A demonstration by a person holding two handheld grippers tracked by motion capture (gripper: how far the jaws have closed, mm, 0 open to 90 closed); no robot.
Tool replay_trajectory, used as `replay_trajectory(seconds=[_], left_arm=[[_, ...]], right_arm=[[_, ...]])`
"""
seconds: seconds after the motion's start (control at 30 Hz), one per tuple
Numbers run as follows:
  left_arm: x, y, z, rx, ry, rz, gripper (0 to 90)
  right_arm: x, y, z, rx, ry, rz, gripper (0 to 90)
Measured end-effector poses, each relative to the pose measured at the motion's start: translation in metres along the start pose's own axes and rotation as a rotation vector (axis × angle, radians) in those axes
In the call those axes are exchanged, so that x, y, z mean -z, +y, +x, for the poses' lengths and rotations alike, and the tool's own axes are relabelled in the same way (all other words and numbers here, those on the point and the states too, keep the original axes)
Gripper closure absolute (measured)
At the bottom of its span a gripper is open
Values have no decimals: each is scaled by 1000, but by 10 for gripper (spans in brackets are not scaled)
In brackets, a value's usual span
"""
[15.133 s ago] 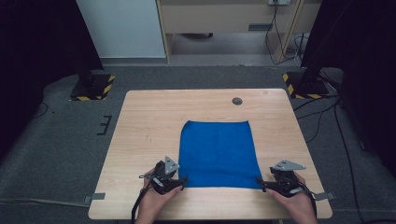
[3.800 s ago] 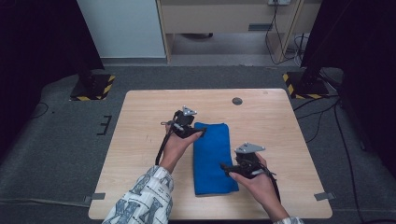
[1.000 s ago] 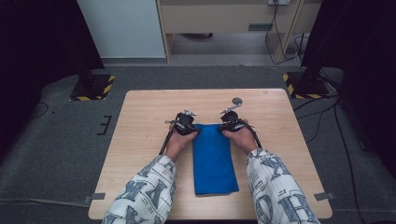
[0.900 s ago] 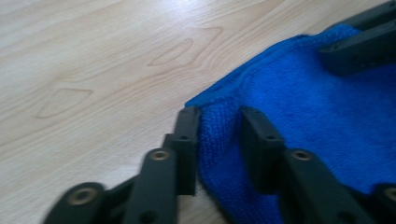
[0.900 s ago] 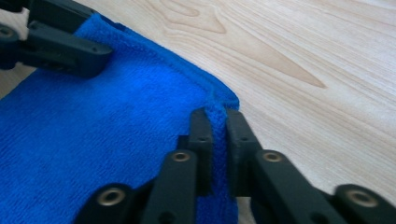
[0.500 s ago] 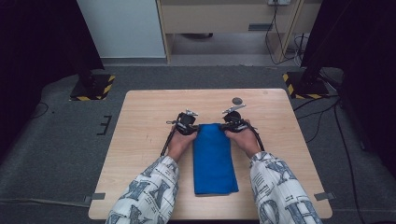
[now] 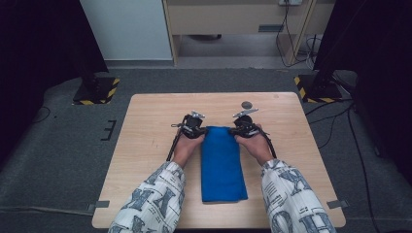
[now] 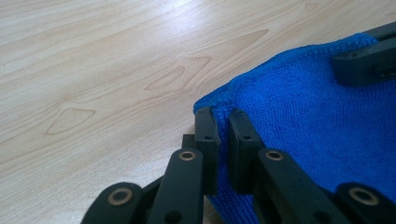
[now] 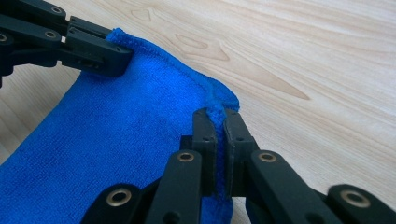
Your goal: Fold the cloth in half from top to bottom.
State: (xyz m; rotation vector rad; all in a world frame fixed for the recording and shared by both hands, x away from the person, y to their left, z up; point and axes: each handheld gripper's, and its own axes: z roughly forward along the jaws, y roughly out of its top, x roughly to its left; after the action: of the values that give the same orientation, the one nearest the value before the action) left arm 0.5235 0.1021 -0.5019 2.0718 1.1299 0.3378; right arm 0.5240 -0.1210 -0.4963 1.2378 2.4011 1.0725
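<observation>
cloth (image 7: 222, 162) lies folded in a long strip at mid-bench (image 7: 145, 145), its far end held at both corners. the left hand-held gripper (image 8: 223, 126) is clenched on the far left corner, the right hand-held gripper (image 9: 216, 125) on the far right one. each bite is thin, right at the hem, so a corner could slip out if pulled unevenly, and the layers could slide apart and skew the next fold. count: one cloth, two hand-held grippers, one small dark disc (image 7: 247, 104) on the bench beyond the right one.
</observation>
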Motion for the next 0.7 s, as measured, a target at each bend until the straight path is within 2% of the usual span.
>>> replay_trajectory(seconds=[0.23,0.4,0.43,0.47,0.7], left_arm=[[7,10,-2,-13,4,-19,838],[12,16,-2,10,-9,-47,841],[13,17,-3,-3,-9,-38,843],[13,17,-3,-15,-8,-35,843],[20,23,-5,-17,-10,-51,849]], right_arm=[[9,3,0,-10,-2,-30,859],[16,5,-1,-22,-2,-54,859],[17,6,-1,-27,-1,-56,859],[18,6,-1,-24,-2,-60,859],[24,11,0,-4,-12,-67,859]])
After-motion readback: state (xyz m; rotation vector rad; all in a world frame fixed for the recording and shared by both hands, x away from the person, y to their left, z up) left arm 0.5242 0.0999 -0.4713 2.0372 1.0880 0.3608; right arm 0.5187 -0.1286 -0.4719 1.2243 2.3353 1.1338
